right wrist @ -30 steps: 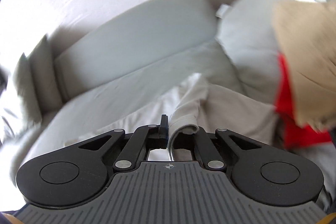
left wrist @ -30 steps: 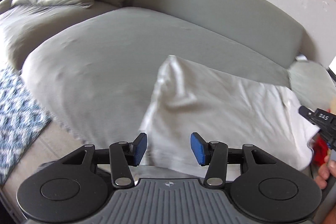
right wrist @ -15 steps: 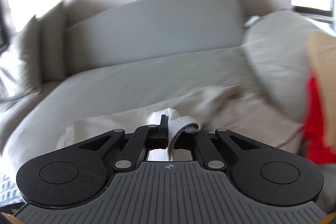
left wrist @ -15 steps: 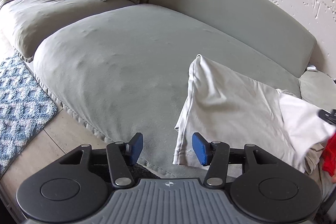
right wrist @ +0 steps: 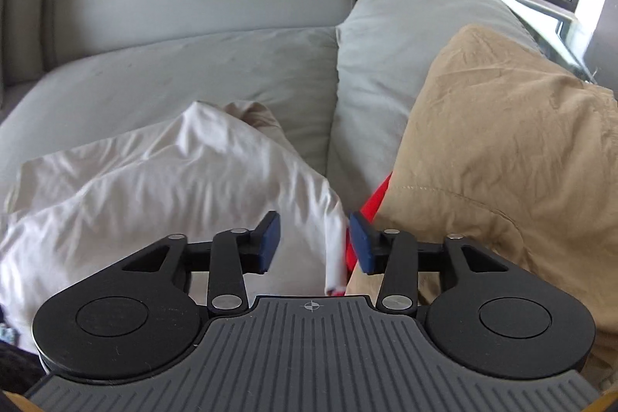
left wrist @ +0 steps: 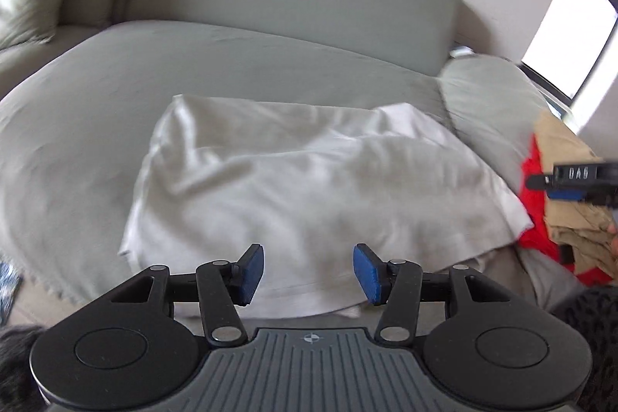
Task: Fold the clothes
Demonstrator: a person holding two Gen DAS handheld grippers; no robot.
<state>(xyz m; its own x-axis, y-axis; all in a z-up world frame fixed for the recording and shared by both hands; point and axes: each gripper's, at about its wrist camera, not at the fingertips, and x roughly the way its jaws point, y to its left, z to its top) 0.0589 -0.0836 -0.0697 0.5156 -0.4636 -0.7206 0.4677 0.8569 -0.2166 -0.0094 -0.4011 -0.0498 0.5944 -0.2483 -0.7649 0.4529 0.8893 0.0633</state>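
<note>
white garment (left wrist: 309, 180) flat on sofa (left wrist: 96, 95) | both jaws spread, empty | left seat bare

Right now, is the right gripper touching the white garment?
Cannot tell. In the right wrist view the right gripper is open over the white garment, clamping nothing, but whether a pad brushes the cloth does not show.

Right gripper (left wrist: 579, 180) — "DAS" (probably).
</note>
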